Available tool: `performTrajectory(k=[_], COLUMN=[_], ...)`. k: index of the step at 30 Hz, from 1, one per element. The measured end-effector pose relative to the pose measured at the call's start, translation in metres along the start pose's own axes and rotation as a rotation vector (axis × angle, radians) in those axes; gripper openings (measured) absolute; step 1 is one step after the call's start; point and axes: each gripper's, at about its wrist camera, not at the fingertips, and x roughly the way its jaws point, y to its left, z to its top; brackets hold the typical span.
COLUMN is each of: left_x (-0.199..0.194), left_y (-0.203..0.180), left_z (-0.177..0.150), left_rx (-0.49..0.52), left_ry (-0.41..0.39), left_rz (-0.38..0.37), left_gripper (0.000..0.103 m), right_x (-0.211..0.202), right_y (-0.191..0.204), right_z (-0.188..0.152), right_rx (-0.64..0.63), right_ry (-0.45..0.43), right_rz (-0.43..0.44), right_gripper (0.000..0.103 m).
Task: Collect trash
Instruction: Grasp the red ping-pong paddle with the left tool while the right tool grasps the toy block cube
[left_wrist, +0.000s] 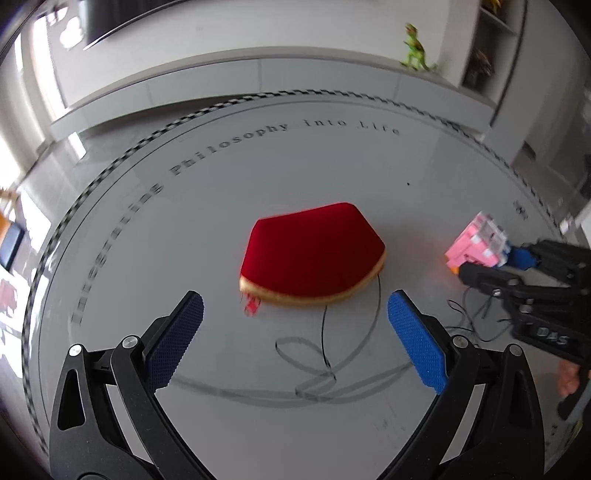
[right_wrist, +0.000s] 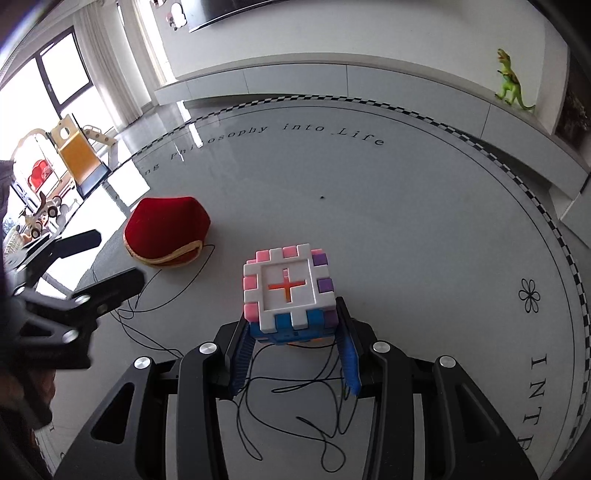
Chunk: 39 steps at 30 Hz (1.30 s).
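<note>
A red velvet pouch with a gold rim lies on the round white table, just ahead of my open, empty left gripper. It also shows in the right wrist view, at the left. My right gripper is shut on a pink, white and blue puzzle cube and holds it just above the table. The cube and the right gripper show at the right of the left wrist view. Thin black thread lies tangled on the table below the cube.
The left gripper's fingers show at the left of the right wrist view. A green toy dinosaur stands on a white ledge behind the table. A child's slide and toys stand on the floor at far left.
</note>
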Motion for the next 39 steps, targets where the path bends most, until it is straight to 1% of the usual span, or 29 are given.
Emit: performTrajectory(k=[2, 7, 10, 11, 12, 13, 14, 15, 19, 22, 25, 30, 33, 39], left_x=[0.01, 0.027, 0.037, 0.037, 0.037, 0.037, 0.036, 0.035, 0.029, 0.018, 0.004, -0.022, -0.04, -0.075], left_y=[-0.005, -0.012, -0.022, -0.026, -0.027, -0.028, -0.027, -0.026, -0.024, -0.022, -0.018, -0.027, -0.036, -0.05], left_z=[0.006, 0.021, 0.026, 0.027, 0.028, 0.028, 0.028, 0.028, 0.02, 0.008, -0.006, -0.028, -0.042, -0.069], left_rx=[0.059, 0.173, 0.251, 0.264, 0.264, 0.25, 0.23, 0.197, 0.135, 0.074, 0.013, -0.006, -0.011, -0.037], left_ry=[0.016, 0.037, 0.039, 0.021, 0.015, 0.011, 0.013, 0.018, 0.028, 0.03, 0.022, 0.001, -0.012, -0.043], left_rz=[0.008, -0.009, 0.039, 0.064, 0.072, 0.063, 0.049, 0.054, 0.101, 0.128, 0.11, 0.093, 0.095, 0.105], left_gripper=[0.097, 0.097, 0.097, 0.096, 0.09, 0.081, 0.077, 0.077, 0.075, 0.074, 0.074, 0.074, 0.074, 0.074], right_x=[-0.002, -0.001, 0.001, 0.001, 0.002, 0.003, 0.004, 0.005, 0.004, 0.001, -0.004, -0.019, -0.033, -0.069], right_y=[-0.001, 0.0, 0.0, -0.001, -0.003, -0.005, -0.006, -0.007, -0.006, -0.005, -0.003, 0.007, 0.015, 0.038], right_z=[0.001, 0.004, 0.004, 0.004, 0.003, 0.003, 0.002, 0.002, 0.004, 0.004, 0.003, -0.002, -0.006, -0.023], right_rx=[0.009, 0.006, 0.002, 0.002, 0.004, 0.008, 0.012, 0.016, 0.02, 0.024, 0.028, 0.023, 0.011, -0.033], right_ry=[-0.005, -0.011, -0.007, -0.005, -0.003, -0.002, 0.0, 0.001, 0.0, -0.002, -0.005, -0.015, -0.024, -0.048], right_rz=[0.009, 0.007, 0.004, 0.002, 0.001, 0.001, 0.001, 0.002, 0.011, 0.017, 0.024, 0.035, 0.042, 0.062], right_gripper=[0.042, 0.042, 0.042, 0.042, 0.042, 0.042, 0.042, 0.042, 0.042, 0.042, 0.042, 0.042, 0.042, 0.042])
